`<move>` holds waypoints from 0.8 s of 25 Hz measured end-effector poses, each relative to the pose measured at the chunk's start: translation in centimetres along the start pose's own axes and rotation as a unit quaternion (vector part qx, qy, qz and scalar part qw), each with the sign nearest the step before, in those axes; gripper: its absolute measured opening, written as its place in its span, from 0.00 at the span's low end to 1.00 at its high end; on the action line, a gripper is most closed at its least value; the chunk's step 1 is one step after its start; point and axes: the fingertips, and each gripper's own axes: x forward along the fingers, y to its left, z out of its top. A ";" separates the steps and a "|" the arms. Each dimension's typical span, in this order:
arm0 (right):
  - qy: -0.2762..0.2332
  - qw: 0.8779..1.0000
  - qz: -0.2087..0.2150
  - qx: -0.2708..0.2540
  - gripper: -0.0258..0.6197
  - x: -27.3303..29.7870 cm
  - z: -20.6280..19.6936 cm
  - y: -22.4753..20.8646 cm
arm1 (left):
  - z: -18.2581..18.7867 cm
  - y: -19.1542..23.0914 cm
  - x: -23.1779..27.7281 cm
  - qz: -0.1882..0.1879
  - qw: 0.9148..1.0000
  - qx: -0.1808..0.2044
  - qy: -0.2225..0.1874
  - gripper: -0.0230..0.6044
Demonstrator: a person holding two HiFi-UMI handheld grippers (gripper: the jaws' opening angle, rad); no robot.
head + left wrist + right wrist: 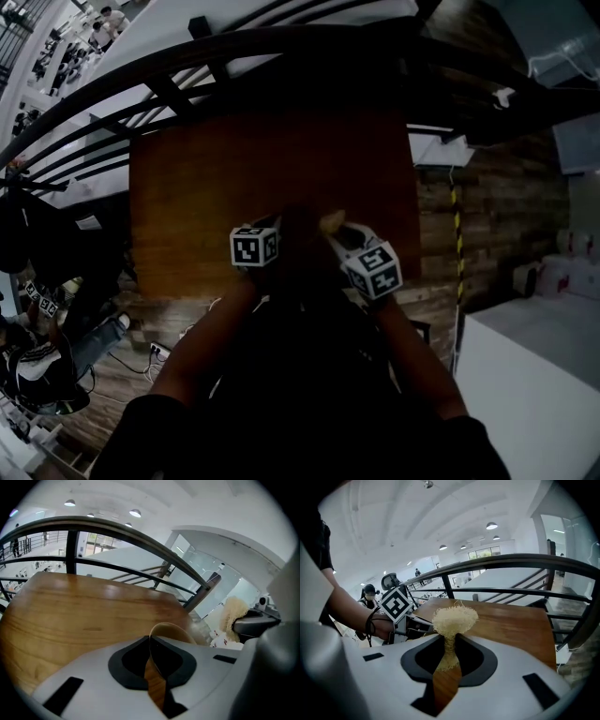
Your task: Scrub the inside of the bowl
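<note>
My left gripper [151, 641] is shut on the thin rim of a tan bowl [169, 631], which it holds over the wooden table [79, 616]. My right gripper [450, 645] is shut on the stem of a pale fibre scrubber [455, 618], whose bushy head sticks out past the jaws. In the head view the two marker cubes, the left one [254, 247] and the right one [375, 271], sit close together above the table's near edge. The scrubber [331, 221] shows between them, and the bowl is lost in the dark there. From the left gripper view the scrubber [236, 612] is just to the right.
A dark metal railing [187, 89] runs behind the table [197, 187], with an open hall and people far below at the left. A white cabinet [534, 375] stands at the right. Cables and a power strip [157, 352] lie on the floor at the left.
</note>
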 end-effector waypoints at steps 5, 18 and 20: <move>-0.012 1.000 0.004 -0.012 0.16 0.2 0.0 -1.6 | -2.3 1.7 3.0 0.023 0.999 -0.032 0.008 0.05; 0.037 0.997 0.055 -0.033 0.16 1.3 -2.0 -3.9 | -4.2 2.5 6.7 0.049 0.997 -0.059 -0.006 0.05; 0.039 0.997 0.059 -0.034 0.16 1.2 -2.0 -4.3 | -3.9 2.2 6.8 0.046 0.997 -0.064 -0.013 0.05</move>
